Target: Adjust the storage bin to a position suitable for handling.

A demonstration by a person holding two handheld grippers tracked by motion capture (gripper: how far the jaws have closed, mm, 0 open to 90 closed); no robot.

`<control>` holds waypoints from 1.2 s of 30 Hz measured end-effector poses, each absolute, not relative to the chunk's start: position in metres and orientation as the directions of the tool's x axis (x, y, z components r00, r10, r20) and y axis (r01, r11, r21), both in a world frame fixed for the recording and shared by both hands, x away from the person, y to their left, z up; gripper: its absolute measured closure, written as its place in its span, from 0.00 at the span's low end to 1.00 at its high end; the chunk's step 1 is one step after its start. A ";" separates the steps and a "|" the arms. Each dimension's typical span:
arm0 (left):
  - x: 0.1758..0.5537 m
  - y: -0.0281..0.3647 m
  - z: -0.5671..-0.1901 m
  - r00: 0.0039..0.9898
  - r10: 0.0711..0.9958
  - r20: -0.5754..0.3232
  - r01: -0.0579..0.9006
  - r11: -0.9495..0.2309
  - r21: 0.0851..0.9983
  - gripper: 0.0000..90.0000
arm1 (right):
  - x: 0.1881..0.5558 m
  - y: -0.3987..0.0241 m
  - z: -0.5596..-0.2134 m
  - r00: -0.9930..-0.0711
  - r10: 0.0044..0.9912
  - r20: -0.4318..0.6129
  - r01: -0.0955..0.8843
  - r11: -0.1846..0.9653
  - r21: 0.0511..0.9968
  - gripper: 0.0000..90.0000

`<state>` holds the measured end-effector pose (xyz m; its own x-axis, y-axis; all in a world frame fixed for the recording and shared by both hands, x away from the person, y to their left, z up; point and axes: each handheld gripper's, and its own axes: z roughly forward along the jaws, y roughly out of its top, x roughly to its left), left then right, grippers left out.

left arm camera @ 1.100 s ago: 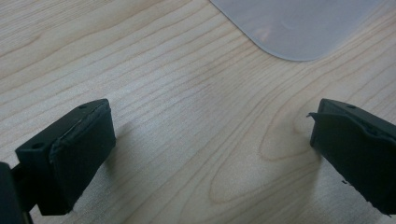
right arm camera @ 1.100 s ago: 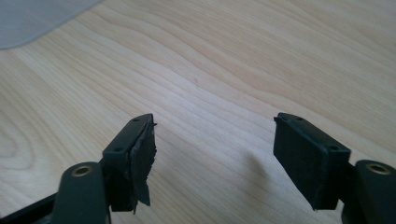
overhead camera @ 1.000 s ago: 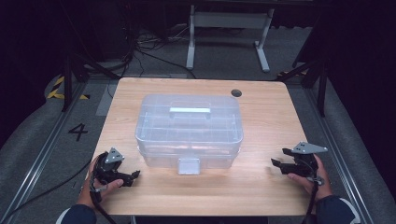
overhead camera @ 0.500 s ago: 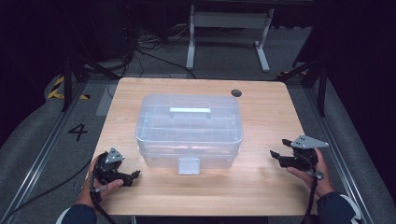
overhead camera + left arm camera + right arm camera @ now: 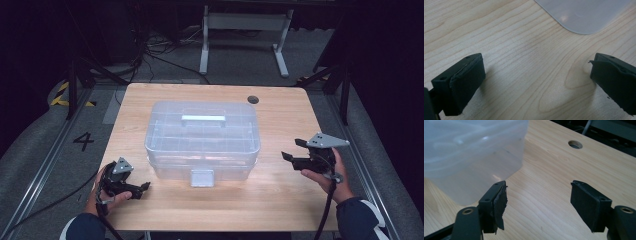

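So: wooden worktop (image 5: 280, 200), cable hole (image 5: 253, 99) near its far right corner. Clear lidded storage box (image 5: 202, 137) sits mid-worktop, long axis left-right, lid handle (image 5: 203, 119) along the same axis, front latch (image 5: 202, 177) facing the person. No label readable on it. Floor marking "4" (image 5: 83, 141) left of the worktop. Left gripper (image 5: 140, 187) low at the box's near left corner, fingers spread, empty. Right gripper (image 5: 292, 150) right of the box, fingers apart, empty, pointing at it.
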<state>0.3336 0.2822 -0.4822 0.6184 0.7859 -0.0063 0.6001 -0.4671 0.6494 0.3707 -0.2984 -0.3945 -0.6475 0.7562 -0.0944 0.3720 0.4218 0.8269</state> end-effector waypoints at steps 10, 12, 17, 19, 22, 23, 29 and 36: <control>0.334 0.282 -0.482 0.618 0.786 -0.009 0.601 -0.465 0.650 0.00 | 0.379 -0.279 -0.360 -0.678 0.723 -0.129 0.292 0.426 0.857 0.34; 0.334 0.282 -0.482 0.620 0.785 -0.007 0.600 -0.467 0.649 0.00 | 0.382 -0.277 -0.352 -0.679 0.722 -0.134 0.277 0.420 0.864 0.34; 0.334 0.282 -0.482 0.617 0.787 -0.006 0.600 -0.465 0.651 0.00 | 0.388 -0.267 -0.335 -0.688 0.711 -0.145 0.242 0.413 0.878 0.34; 0.334 0.282 -0.482 0.616 0.788 -0.008 0.601 -0.463 0.652 0.00 | 0.390 -0.261 -0.329 -0.702 0.698 -0.143 0.228 0.411 0.883 0.34; 0.333 0.282 -0.482 0.612 0.791 -0.011 0.605 -0.460 0.650 0.00 | 0.396 -0.247 -0.322 -0.726 0.672 -0.147 0.213 0.423 0.881 0.35; 0.333 0.282 -0.482 0.617 0.787 -0.003 0.600 -0.467 0.650 0.00 | 0.398 -0.242 -0.319 -0.735 0.664 -0.140 0.215 0.423 0.880 0.35; 0.332 0.282 -0.482 0.606 0.795 -0.005 0.604 -0.456 0.653 0.01 | 0.405 -0.217 -0.310 -0.773 0.619 -0.137 0.190 0.433 0.881 0.36; 0.332 0.282 -0.482 0.601 0.799 -0.001 0.605 -0.454 0.654 0.01 | 0.414 -0.188 -0.311 -0.814 0.566 -0.128 0.186 0.464 0.866 0.36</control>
<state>0.3319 0.2816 -0.4824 0.6009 0.7994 -0.0012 0.6050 -0.4538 0.6543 0.4140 -0.1879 -0.3107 -0.8142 0.5662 -0.1285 0.1863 0.4643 0.8659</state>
